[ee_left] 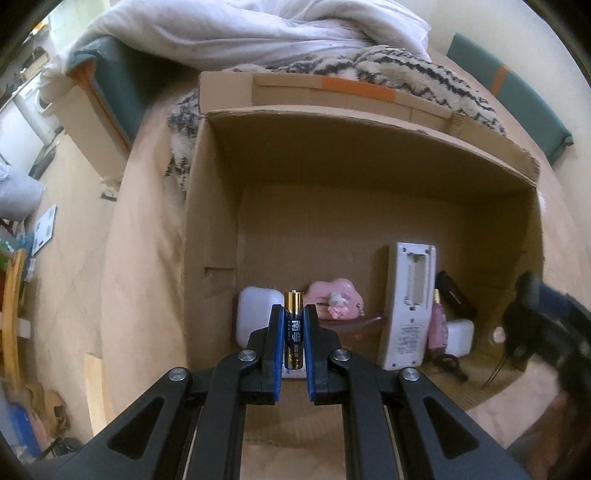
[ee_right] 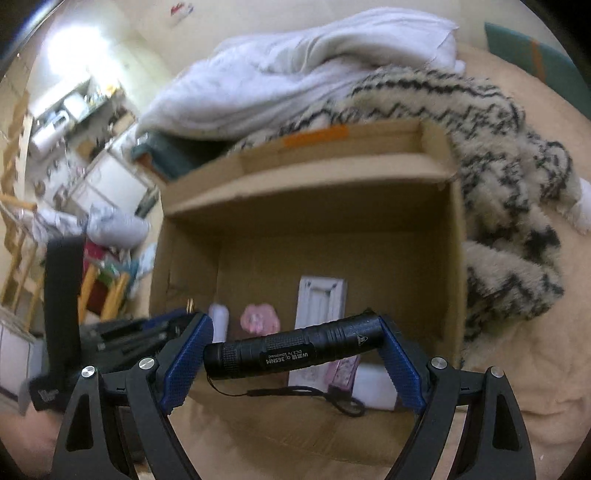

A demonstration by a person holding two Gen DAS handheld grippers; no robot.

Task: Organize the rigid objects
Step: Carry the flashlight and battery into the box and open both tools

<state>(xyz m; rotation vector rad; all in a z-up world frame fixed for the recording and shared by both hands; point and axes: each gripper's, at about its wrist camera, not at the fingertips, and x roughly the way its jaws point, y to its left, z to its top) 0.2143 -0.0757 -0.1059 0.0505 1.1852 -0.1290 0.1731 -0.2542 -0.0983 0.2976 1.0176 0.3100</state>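
Note:
My left gripper [ee_left: 294, 314] is shut on a gold and black battery [ee_left: 294, 332], held upright over the near side of an open cardboard box [ee_left: 218, 206]. My right gripper [ee_right: 295, 341] grips a black flashlight [ee_right: 295, 349] end to end between its wide-set blue pads, above the same box [ee_right: 454, 258]; its wrist cord dangles below. On the box floor lie a white remote [ee_left: 408, 306] with an open battery bay, a pink cat charm [ee_left: 334, 297], a white case [ee_left: 255, 315] and a pink item [ee_left: 439, 325]. The right gripper shows blurred at the right edge of the left wrist view.
The box stands on a beige bed sheet [ee_left: 147, 240]. A white duvet [ee_left: 240, 29] and a striped fluffy blanket [ee_right: 509, 177] lie behind and to the right of it. Cluttered floor and furniture are at the left [ee_right: 74, 147].

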